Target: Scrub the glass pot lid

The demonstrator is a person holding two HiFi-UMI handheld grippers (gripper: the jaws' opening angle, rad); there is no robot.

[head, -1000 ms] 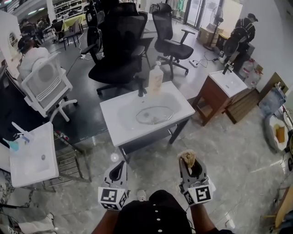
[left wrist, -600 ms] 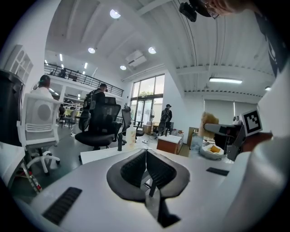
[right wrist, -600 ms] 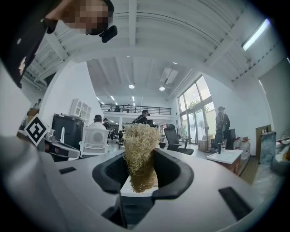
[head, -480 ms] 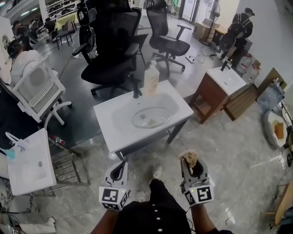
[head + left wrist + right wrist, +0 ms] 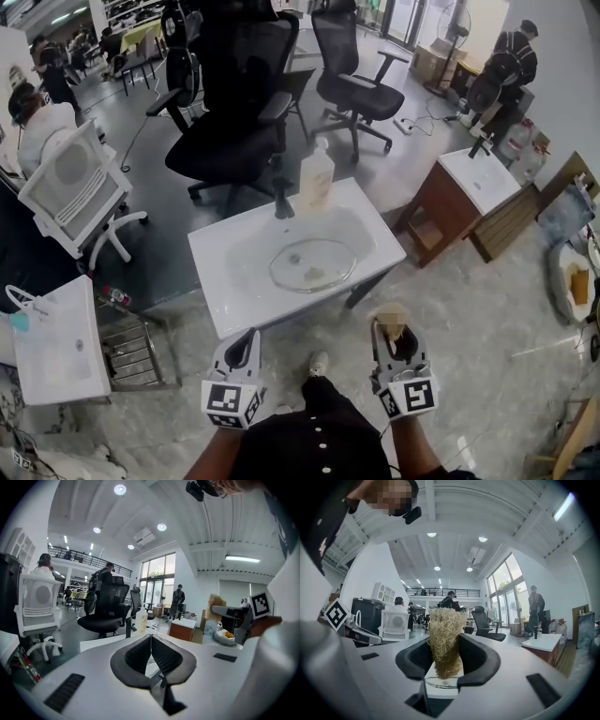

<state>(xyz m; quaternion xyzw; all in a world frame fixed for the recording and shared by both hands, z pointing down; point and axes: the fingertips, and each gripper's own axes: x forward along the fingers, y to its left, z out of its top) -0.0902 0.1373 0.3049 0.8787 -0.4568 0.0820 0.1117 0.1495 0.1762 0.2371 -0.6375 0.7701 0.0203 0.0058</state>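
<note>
The glass pot lid (image 5: 314, 264) lies flat in the basin of the white sink (image 5: 225, 281) ahead of me. A soap bottle (image 5: 317, 178) and a black faucet (image 5: 281, 202) stand at the sink's back rim. My left gripper (image 5: 247, 337) hangs short of the sink's front edge; its jaws (image 5: 151, 638) are shut with nothing between them. My right gripper (image 5: 393, 328) is level with it on the right, shut on a tan fibrous scrubber (image 5: 446, 630) that sticks up past the fingertips. Below the scrubber, the right gripper view shows the lid's rim (image 5: 439, 683).
Black office chairs (image 5: 234, 112) stand behind the sink. A second white sink (image 5: 56, 342) is at the left, and a sink on a wooden cabinet (image 5: 478, 183) at the right. A white chair (image 5: 75, 183) and people are further back.
The sink with the lid has come nearer and lower in the head view as I walked towards it. Both grippers keep their pose; the scrubber stays gripped.
</note>
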